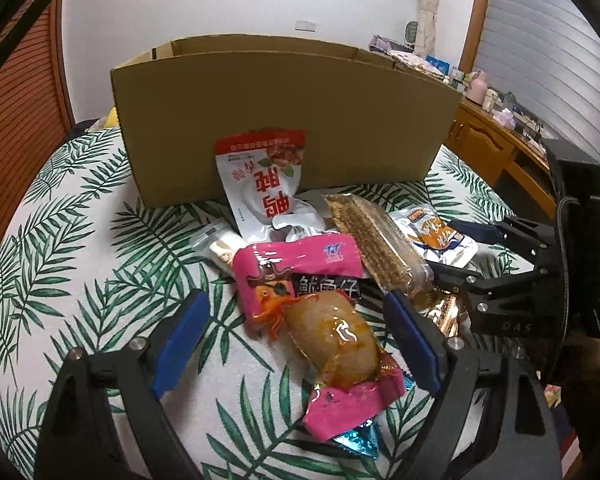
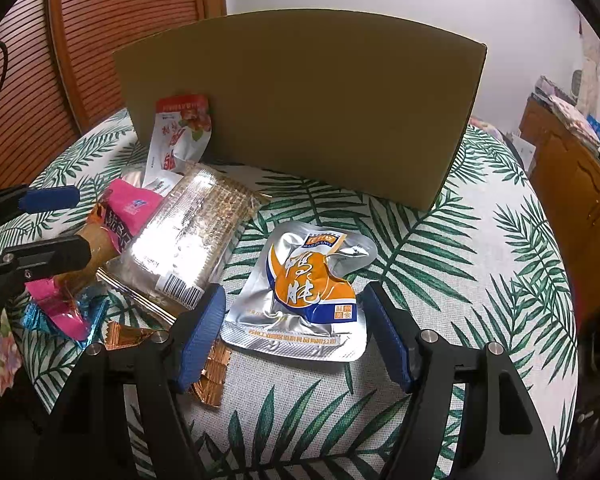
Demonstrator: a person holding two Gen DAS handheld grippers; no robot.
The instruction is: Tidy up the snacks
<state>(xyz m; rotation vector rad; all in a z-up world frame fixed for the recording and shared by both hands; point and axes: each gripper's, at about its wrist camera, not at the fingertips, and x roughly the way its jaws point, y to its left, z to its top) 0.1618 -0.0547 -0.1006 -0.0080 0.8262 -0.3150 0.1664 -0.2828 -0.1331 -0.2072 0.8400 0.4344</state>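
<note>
On the leaf-print bench (image 2: 480, 280), bare cloth lies open right of the snack heap, up to the rounded edge. Left tongs (image 1: 296, 340), wide, straddle a glossy pink packet (image 1: 300, 268). Right tongs (image 2: 292, 332), wide, flank a crinkled silver pouch (image 2: 300, 292). A matte cardboard box (image 2: 300, 112) stands behind.

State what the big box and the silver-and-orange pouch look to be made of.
Box: plain brown cardboard, matte; its layered top rim hints at corrugated board. Silver-and-orange pouch: likely metallised foil or plastic laminate, glossy; it creases sharply and mirrors the light.
</note>
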